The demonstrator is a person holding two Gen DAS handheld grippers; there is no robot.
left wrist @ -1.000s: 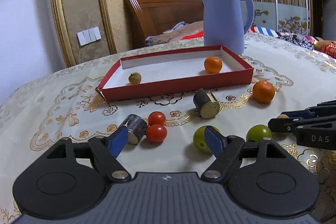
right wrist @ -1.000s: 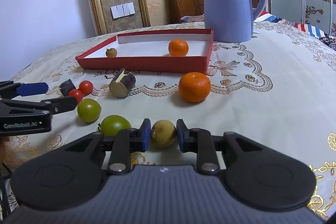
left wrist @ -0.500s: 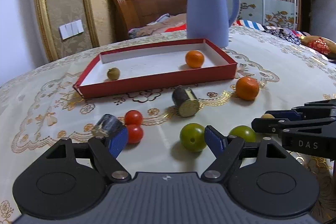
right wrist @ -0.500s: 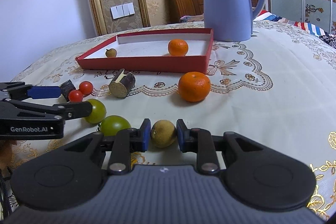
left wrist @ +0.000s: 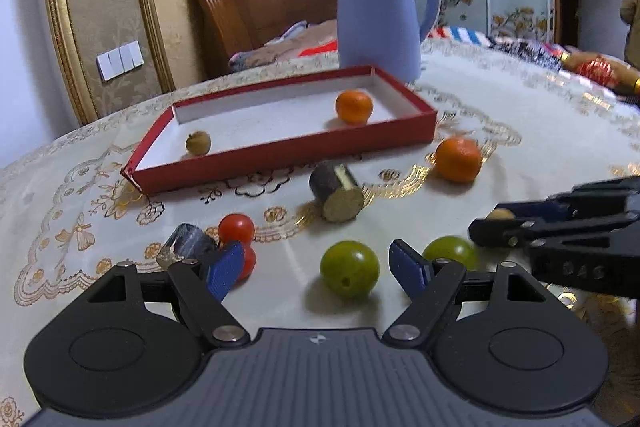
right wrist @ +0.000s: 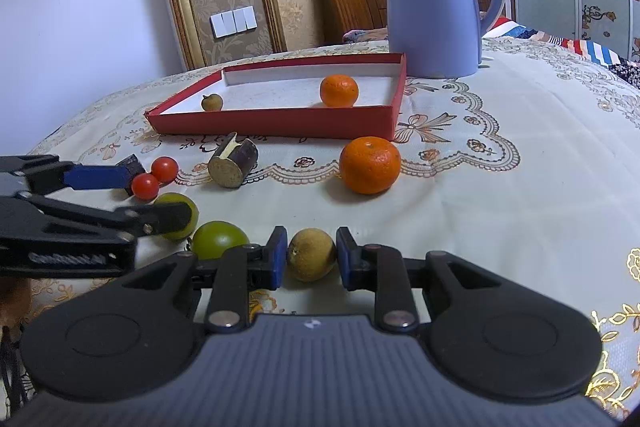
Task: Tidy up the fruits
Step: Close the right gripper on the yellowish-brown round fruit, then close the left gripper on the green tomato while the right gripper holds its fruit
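Observation:
My left gripper [left wrist: 316,273] is open, and a green fruit [left wrist: 349,269] lies on the tablecloth between its fingers, nearer the right one. A second green fruit [left wrist: 450,253] sits just right of it. My right gripper [right wrist: 311,257] is shut on a small yellow-brown fruit [right wrist: 311,254], low over the cloth. The red tray [right wrist: 280,123] behind holds an orange [right wrist: 339,91] and a small brown fruit [right wrist: 212,102]. In the right wrist view the left gripper [right wrist: 152,199] reaches in from the left, partly hiding one green fruit [right wrist: 176,211].
On the cloth lie a loose orange [left wrist: 458,159], two cherry tomatoes [left wrist: 236,228], a dark cut cylinder [left wrist: 338,193] and another dark piece [left wrist: 186,247]. A blue kettle [right wrist: 436,3] stands behind the tray's right end. Part of a person [left wrist: 632,11] shows far right.
My left gripper has swung right and forward, bringing the green fruit between its open fingers. The right gripper has stayed still, shut on the yellow-brown fruit.

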